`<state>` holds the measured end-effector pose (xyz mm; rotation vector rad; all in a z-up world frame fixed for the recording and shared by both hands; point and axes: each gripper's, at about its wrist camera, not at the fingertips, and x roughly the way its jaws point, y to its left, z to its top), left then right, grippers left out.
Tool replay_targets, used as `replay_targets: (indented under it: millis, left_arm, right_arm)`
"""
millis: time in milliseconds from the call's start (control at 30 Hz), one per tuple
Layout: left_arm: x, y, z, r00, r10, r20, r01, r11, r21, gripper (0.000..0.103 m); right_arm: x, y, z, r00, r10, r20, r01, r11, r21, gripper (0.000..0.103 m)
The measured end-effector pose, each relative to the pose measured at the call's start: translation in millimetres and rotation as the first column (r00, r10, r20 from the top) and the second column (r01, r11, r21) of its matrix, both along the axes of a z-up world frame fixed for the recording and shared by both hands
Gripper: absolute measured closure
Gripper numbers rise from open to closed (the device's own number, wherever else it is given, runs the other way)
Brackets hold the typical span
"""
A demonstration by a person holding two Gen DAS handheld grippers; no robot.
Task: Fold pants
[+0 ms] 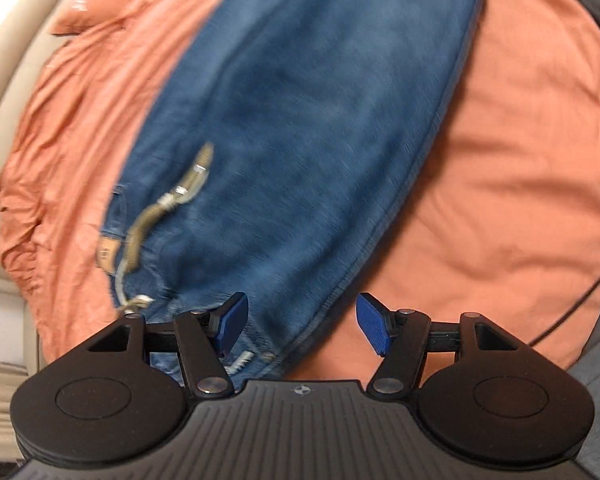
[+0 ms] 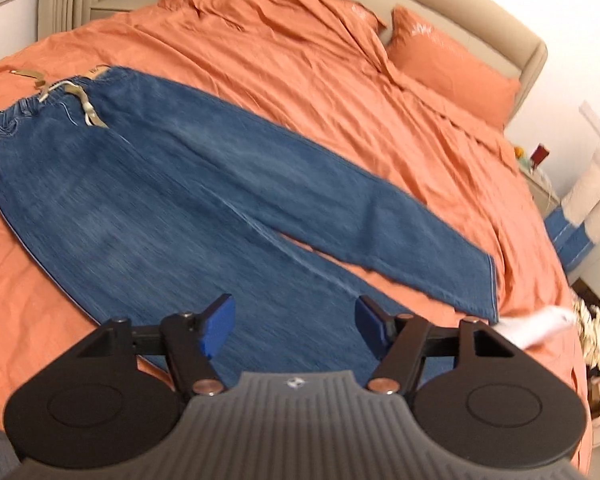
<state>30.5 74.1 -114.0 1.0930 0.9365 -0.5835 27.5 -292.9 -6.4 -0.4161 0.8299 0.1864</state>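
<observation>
Left wrist view: the left gripper [image 1: 300, 320] gapes wide and empty over the jeans' [image 1: 300, 120] drawstring waistband [image 1: 156, 216]. Right wrist view: the right gripper [image 2: 296, 326], equally wide, hangs above the near leg; both legs lie flat ahead on the orange bedsheet [image 2: 300, 40], no fold made yet.

Pants [image 2: 188, 200] flat on bed [image 2: 300, 40], waistband left, legs right; pillow [image 2: 452, 64] behind.
</observation>
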Motion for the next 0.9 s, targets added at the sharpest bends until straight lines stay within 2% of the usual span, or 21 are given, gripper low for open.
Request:
replay_targets:
  millis: [100,133,167,200,267,333,367,400,500,567,700,833,900]
  left_arm:
    - [-4,0,-22,0.999,-0.027,0.032,0.026,0.998,0.058,0.031]
    - [-6,-1,-28,0.998,-0.035,0.057,0.031,0.997,0.078,0.035]
    - [-8,-2,-34,0.996,-0.041,0.079,0.033,0.995,0.099,0.038]
    - [-10,-2,-41,0.994,-0.047,0.1,0.035,0.993,0.117,0.044]
    - [-13,-4,-48,0.989,-0.046,0.14,0.026,0.99,0.139,0.051]
    - [-15,-6,-52,0.982,-0.045,0.184,0.017,0.988,0.154,0.073]
    - [-17,-7,-51,0.98,-0.034,0.197,0.005,0.989,0.146,0.077]
    - [-17,-7,-47,0.977,-0.014,0.211,-0.013,0.992,0.123,0.086]
    - [-14,-5,-28,0.959,0.072,0.274,-0.083,0.996,0.028,0.089]
    - [-9,-5,-12,0.939,0.152,0.31,-0.143,0.988,-0.051,0.09]
    - [3,-8,15,0.9,0.274,0.339,-0.228,0.959,-0.169,0.091]
    - [15,-12,33,0.871,0.369,0.323,-0.299,0.922,-0.247,0.091]
    - [23,-11,43,0.856,0.419,0.304,-0.337,0.896,-0.288,0.091]
  right_arm:
    - [-1,-21,0,0.999,0.04,-0.03,-0.04,0.999,0.009,0.042]
    - [-2,-26,-2,0.998,0.055,-0.043,-0.056,0.998,-0.009,0.045]
    - [-3,-33,-3,0.996,0.069,-0.06,-0.072,0.996,-0.047,0.056]
    - [-4,-38,-5,0.994,0.077,-0.075,-0.083,0.994,-0.078,0.061]
    - [-6,-55,-11,0.989,0.086,-0.123,-0.103,0.985,-0.138,0.065]
    - [-8,-70,-15,0.981,0.094,-0.168,-0.124,0.976,-0.18,0.065]
    - [-9,-78,-18,0.976,0.103,-0.194,-0.144,0.966,-0.212,0.065]
    - [-10,-84,-21,0.97,0.114,-0.212,-0.165,0.956,-0.241,0.065]
    - [-14,-97,-33,0.955,0.136,-0.263,-0.221,0.919,-0.326,0.066]
    - [-13,-106,-42,0.951,0.134,-0.278,-0.235,0.899,-0.369,0.069]
    - [-7,-116,-57,0.946,0.15,-0.287,-0.266,0.868,-0.42,0.076]
    - [-5,-111,-73,0.931,0.198,-0.307,-0.325,0.833,-0.447,0.077]
    - [-3,-108,-79,0.928,0.217,-0.302,-0.341,0.822,-0.457,0.081]
